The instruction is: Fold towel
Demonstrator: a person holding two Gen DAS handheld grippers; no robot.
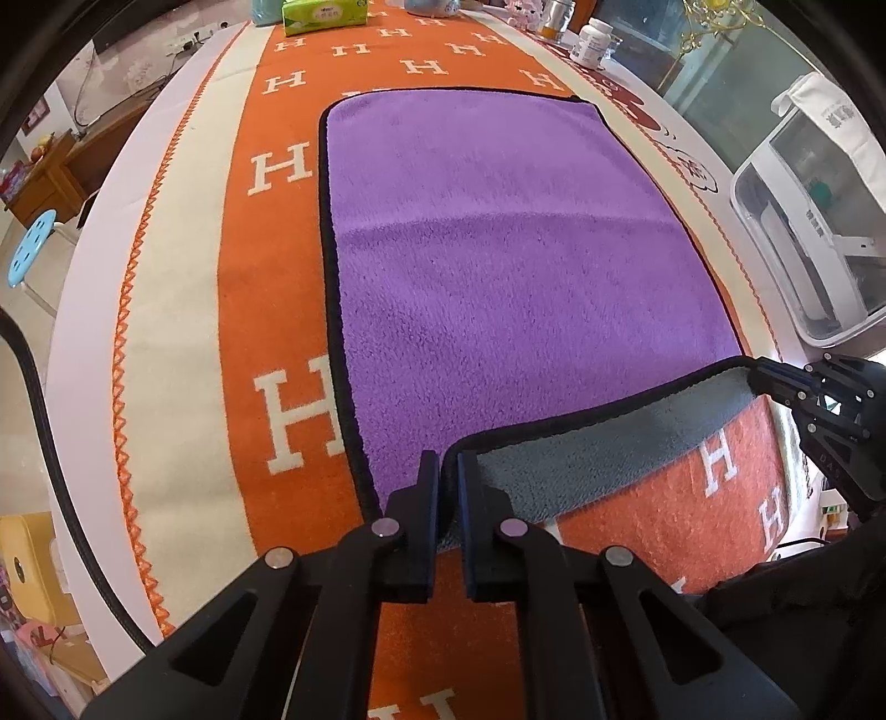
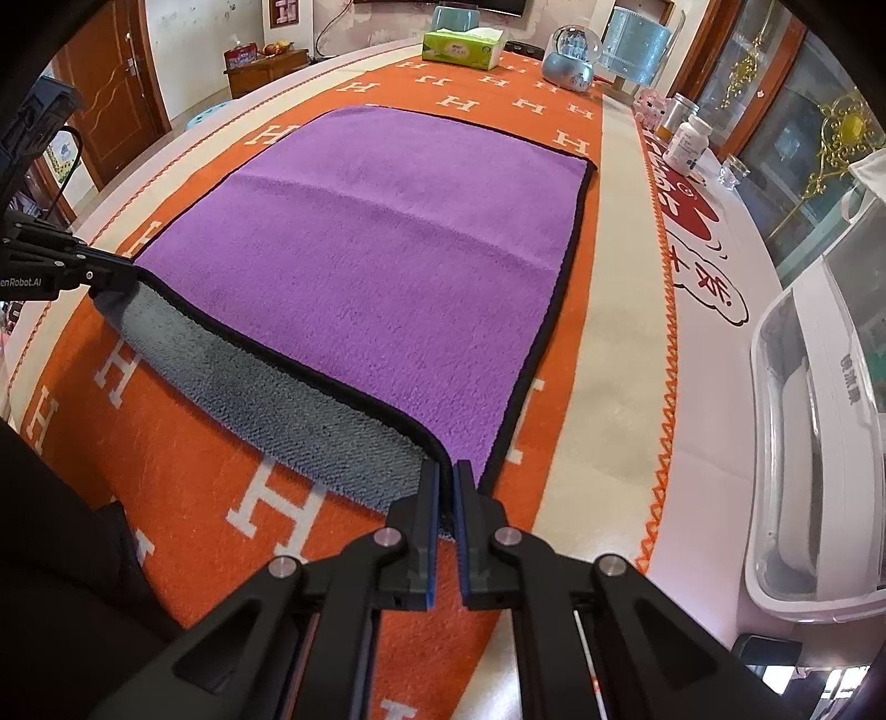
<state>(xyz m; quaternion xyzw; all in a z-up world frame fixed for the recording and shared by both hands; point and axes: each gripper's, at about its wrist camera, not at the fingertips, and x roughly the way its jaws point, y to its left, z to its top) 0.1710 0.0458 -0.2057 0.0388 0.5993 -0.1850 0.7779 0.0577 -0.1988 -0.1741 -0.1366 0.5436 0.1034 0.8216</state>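
The purple towel [image 1: 515,260] lies spread on the orange cloth [image 1: 277,310] that covers the long surface [image 2: 714,421], a cloth scattered with large white "H" letters and edged by a cream band with an orange zigzag line. The towel's near edge is raised off the cloth, showing its grey underside [image 2: 288,410] and black piping. The left claw [image 1: 448,471] is clenched on the near left corner of the towel, the black hem pinched between its blue-lined fingers; the right claw [image 2: 447,476] is clenched on the near right corner in the same way. In the right wrist view the left claw's housing at the far left carries white lettering that reads "enRobot.AI", cut off at the frame edge. In the left wrist view the right claw shows small pale letters too faint to read surely. At the far end of the surface stand a green tissue box [image 2: 462,49] with small print that cannot be read, a snow globe [image 2: 570,58] and a white pill bottle [image 2: 686,143] whose label is too small to make out. Red Chinese characters in a cloud outline are printed on the surface's right side [image 2: 711,288]. Just beside that edge sits a white plastic bin [image 2: 830,443] with Chinese characters on its rim.
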